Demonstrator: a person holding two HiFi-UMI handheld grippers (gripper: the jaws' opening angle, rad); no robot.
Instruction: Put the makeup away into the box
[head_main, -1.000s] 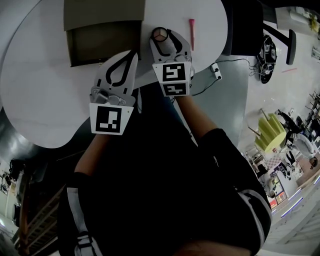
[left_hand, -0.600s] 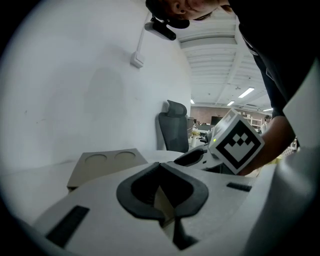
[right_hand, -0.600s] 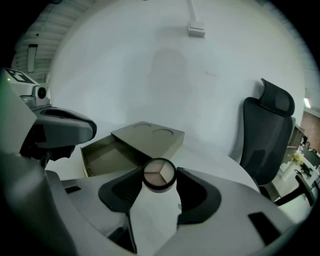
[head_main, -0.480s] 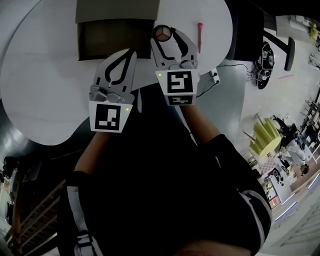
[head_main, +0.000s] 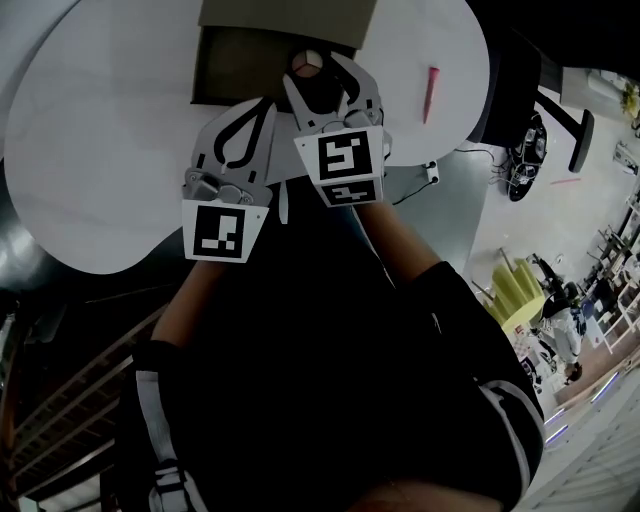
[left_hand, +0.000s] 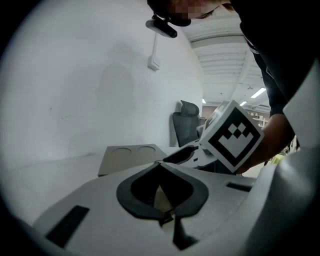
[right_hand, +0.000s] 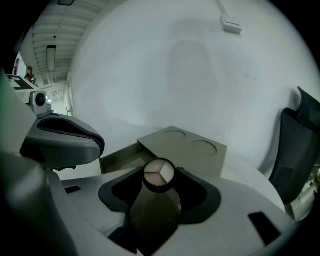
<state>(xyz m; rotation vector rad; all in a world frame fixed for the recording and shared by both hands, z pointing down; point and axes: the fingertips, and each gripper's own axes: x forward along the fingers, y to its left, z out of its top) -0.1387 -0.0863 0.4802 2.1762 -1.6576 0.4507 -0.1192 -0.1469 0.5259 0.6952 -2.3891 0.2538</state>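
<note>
My right gripper is shut on a round makeup compact with three pale shades. It holds the compact over the open drawer of the tan cardboard box at the far side of the white table. In the right gripper view the compact sits between the jaw tips, with the drawer and the box top just beyond. My left gripper is shut and empty, to the left of the right one and nearer me. A pink makeup tube lies on the table to the right.
The box top has two round recesses. A small white plug with a cable sits by the table's near right edge. A black chair stands past the table's right side. The table's curved near edge runs just under both grippers.
My right gripper has carried the compact up and left, from the table beside the box to over the open drawer. The left gripper has shifted slightly. The pink tube stays put.
</note>
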